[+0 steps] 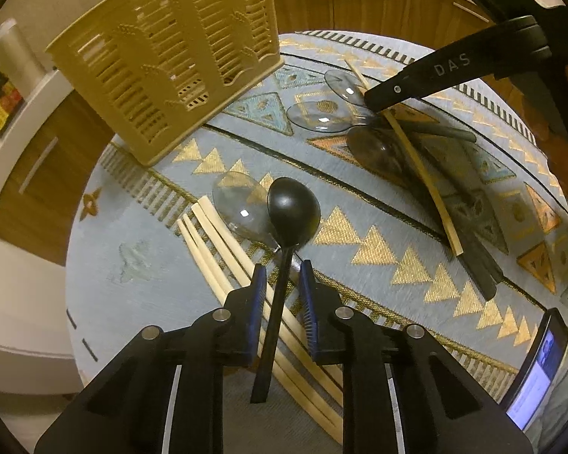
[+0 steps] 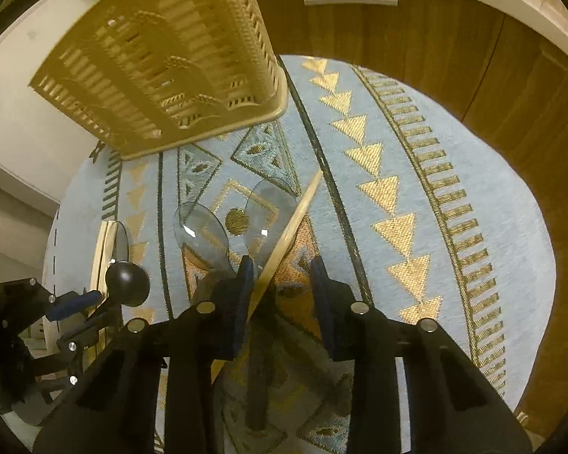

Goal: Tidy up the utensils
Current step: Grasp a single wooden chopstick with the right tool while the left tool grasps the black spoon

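Jaws parted on the left gripper, straddling the handle of a black spoon without touching it. Jaws also parted on the right gripper, set over a single chopstick and two clear spoons. Beige slotted basket standing at the far edge of the patterned cloth. More chopsticks beside the black spoon.

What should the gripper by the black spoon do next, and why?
Probably close the left gripper on the black spoon. Its open jaws already sit on either side of the handle without squeezing it, and the yellow basket waits beyond.
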`<action>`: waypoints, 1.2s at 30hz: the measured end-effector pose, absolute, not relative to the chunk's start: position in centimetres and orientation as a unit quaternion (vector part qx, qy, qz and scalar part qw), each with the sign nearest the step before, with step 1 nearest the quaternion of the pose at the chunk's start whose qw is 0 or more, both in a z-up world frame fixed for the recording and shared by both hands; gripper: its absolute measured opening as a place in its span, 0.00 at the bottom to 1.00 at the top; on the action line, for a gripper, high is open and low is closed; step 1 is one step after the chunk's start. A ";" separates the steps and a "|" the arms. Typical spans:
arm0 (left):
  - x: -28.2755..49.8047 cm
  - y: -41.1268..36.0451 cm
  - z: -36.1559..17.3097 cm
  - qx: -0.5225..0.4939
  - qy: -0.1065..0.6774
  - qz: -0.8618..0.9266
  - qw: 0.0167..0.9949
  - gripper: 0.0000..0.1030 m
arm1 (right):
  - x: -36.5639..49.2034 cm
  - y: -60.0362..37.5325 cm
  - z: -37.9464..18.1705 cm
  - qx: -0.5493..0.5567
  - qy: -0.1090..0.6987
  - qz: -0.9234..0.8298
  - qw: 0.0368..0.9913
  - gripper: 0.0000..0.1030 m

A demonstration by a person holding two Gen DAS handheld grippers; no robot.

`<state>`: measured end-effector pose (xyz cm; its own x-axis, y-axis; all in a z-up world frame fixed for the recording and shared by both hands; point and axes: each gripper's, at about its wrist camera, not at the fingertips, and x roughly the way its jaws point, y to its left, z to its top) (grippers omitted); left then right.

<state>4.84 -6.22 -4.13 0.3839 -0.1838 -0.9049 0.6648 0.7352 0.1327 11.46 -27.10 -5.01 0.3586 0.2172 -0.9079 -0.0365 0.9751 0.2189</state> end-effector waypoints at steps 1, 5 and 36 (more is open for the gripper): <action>4.9 -6.3 -4.1 0.250 0.488 -0.266 0.793 0.17 | 11.7 -27.0 -5.0 0.080 0.565 0.077 0.818 0.25; 5.0 -6.2 -3.9 0.251 0.495 -0.268 0.788 0.16 | 12.0 -26.7 -5.0 0.067 0.574 0.077 0.813 0.19; 7.2 -6.6 -3.8 0.242 0.550 -0.301 0.741 0.16 | 11.1 -27.7 -5.0 0.095 0.585 0.124 0.796 0.05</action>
<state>7.16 -6.62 -3.75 0.2144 -0.1783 -0.9603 0.7118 0.7018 0.0286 11.09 -27.71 -5.03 0.2856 0.3086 -0.9073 -0.0872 0.9512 0.2961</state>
